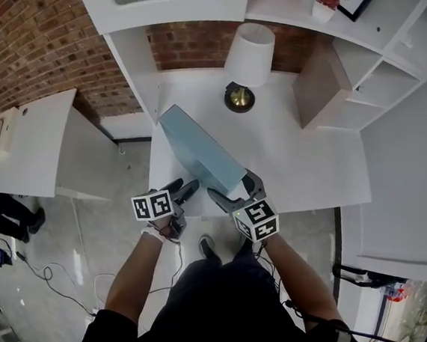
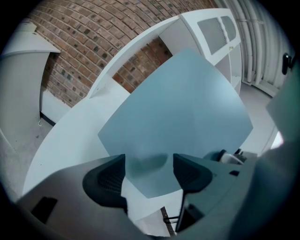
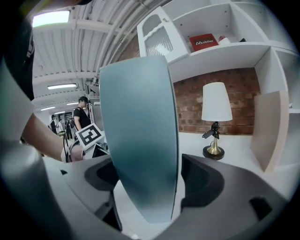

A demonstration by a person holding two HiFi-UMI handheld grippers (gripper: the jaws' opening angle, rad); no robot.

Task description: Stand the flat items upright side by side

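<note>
Found the blue-grey board point(image 1: 196, 151) over the front left part of the white desk point(image 1: 305, 160), tilted, with one broad face up and its near end at the desk's front edge. Recorded the right gripper point(image 1: 232, 186) clamped on that near end, jaws set wide, a pad against each broad face, with the board edge-on between them in the right gripper view. Recorded the left gripper point(image 1: 184, 185) just beside the right one, jaws apart and gripping nothing. Saw only a lower corner of the board reaching down between its pads, with bare gaps on both sides. Could not tell whether the board's bottom edge touches the desk. Noted a beige board point(image 1: 321, 85) standing upright against the shelf divider at the desk's back right, well apart from the blue-grey board. Noted a white-shaded lamp point(image 1: 248, 57) on a brass base at the back of the desk, near the beige board.
</note>
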